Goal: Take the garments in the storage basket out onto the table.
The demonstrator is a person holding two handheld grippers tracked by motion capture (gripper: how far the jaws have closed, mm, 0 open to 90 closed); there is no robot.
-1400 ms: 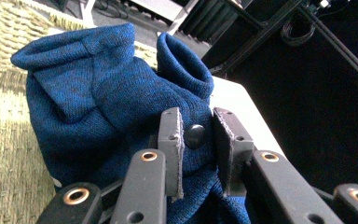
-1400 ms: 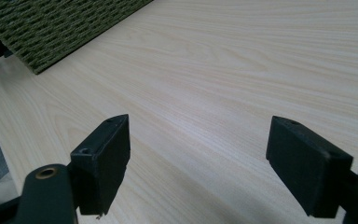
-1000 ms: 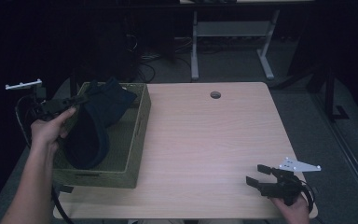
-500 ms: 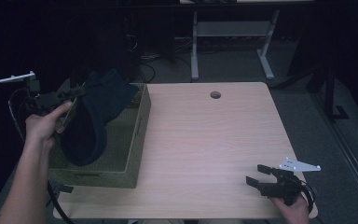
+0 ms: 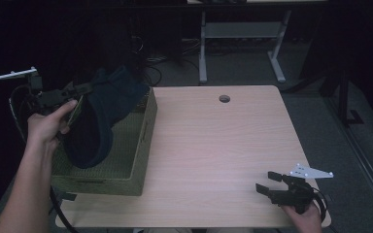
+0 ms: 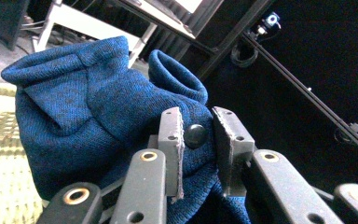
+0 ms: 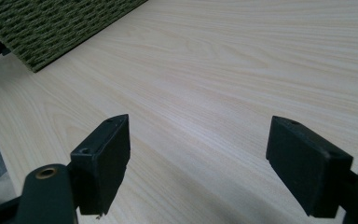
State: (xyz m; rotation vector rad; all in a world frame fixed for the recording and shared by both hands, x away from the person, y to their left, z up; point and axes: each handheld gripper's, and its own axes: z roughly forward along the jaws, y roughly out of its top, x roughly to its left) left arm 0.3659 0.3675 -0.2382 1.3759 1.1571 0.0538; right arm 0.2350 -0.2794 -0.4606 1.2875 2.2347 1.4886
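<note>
A dark blue knit garment hangs from my left gripper over a green woven basket at the table's left side. Its lower part droops into the basket. In the left gripper view the jaws are shut on a fold of the garment, with a dark round button between the pads. My right gripper rests near the table's front right corner. Its jaws stand wide open with nothing between them, just above the bare wood.
The light wood table has a round cable hole near its far edge. A corner of the basket lies well beyond the right gripper. A desk frame and cables stand on the floor behind.
My left hand has risen and drawn slightly left, lifting the garment higher out of the basket. The right gripper has stayed put.
</note>
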